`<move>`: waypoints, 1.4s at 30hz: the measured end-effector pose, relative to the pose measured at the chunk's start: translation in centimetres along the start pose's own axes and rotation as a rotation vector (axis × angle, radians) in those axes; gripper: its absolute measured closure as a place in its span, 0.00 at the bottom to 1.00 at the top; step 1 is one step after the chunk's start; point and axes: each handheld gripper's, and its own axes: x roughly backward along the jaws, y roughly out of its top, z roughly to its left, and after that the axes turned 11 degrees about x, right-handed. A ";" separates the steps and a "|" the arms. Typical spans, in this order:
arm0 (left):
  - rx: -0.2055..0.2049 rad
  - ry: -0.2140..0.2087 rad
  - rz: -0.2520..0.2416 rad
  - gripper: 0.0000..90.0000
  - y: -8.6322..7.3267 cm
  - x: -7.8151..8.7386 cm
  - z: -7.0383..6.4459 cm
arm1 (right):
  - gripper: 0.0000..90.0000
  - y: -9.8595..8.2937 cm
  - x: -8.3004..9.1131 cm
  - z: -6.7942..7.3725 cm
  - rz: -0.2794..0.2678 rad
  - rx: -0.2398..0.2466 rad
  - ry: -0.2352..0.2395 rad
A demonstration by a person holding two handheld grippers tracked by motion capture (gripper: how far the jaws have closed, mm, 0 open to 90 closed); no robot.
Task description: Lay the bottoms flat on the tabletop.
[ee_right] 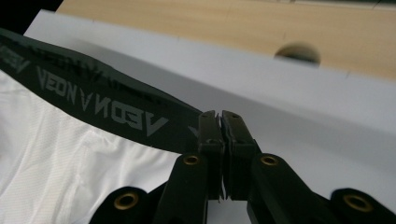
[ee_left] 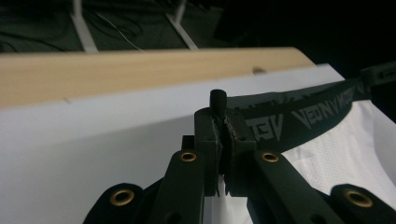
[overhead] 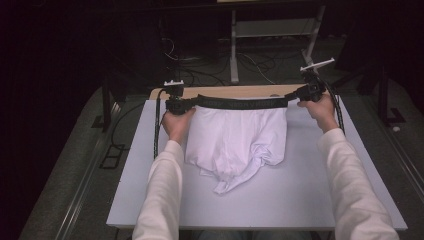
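White boxer shorts (overhead: 235,142) with a black lettered waistband (overhead: 242,103) hang stretched between both grippers near the far edge of the white table (overhead: 310,200). My left gripper (overhead: 176,105) is shut on the waistband's left end (ee_left: 261,123), its jaws (ee_left: 224,130) pinched together on the band. My right gripper (overhead: 306,92) is shut on the waistband's right end (ee_right: 140,119), jaws (ee_right: 220,133) closed tight. The band is pulled taut and raised; the white fabric (ee_right: 56,158) drapes down onto the table, with the legs bunched toward the front.
A wooden board (overhead: 235,90) runs along the table's far edge, with a round hole (ee_right: 297,52) near the right gripper. Beyond it stand a white metal frame (overhead: 272,35) and cables on the dark floor. Bare table surface lies at the front.
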 end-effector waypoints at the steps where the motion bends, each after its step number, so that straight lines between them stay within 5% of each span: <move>1: -0.003 0.000 -0.015 0.94 0.4 0.1 -0.2 | 0.96 0.7 0.1 0.3 -0.008 0.014 -0.017; 7: -0.052 0.014 -0.044 0.94 2.3 0.3 -0.9 | 0.96 3.8 1.2 1.7 -0.037 0.069 -0.123; 14: -0.038 0.012 -0.072 0.94 3.5 0.7 -0.5 | 0.96 5.1 1.5 1.9 -0.102 0.052 -0.108; 17: -0.010 -0.031 -0.078 0.93 3.6 0.6 0.1 | 0.96 4.9 1.0 1.8 -0.122 0.045 -0.093; 19: 0.049 -0.065 -0.081 0.81 3.3 0.4 1.0 | 0.90 4.4 0.6 1.9 -0.161 0.043 -0.081; 21: 0.111 -0.058 -0.073 0.60 2.2 -0.2 1.9 | 0.71 3.5 -0.1 1.9 -0.181 0.007 -0.092; 23: 0.130 -0.070 -0.069 0.58 0.7 -0.6 2.7 | 0.66 2.0 -0.8 1.9 -0.203 -0.010 -0.090; 29: 0.107 -0.035 -0.025 0.41 -2.5 -0.8 3.5 | 0.57 -1.9 -1.7 1.8 -0.196 -0.013 -0.074; 37: 0.073 -0.093 -0.076 0.27 -3.8 1.7 2.2 | 0.42 -5.4 -0.5 2.2 -0.236 -0.023 -0.037; 42: 0.097 -0.138 -0.083 0.18 -4.6 2.6 1.9 | 0.13 -7.1 0.2 2.9 -0.220 -0.001 -0.017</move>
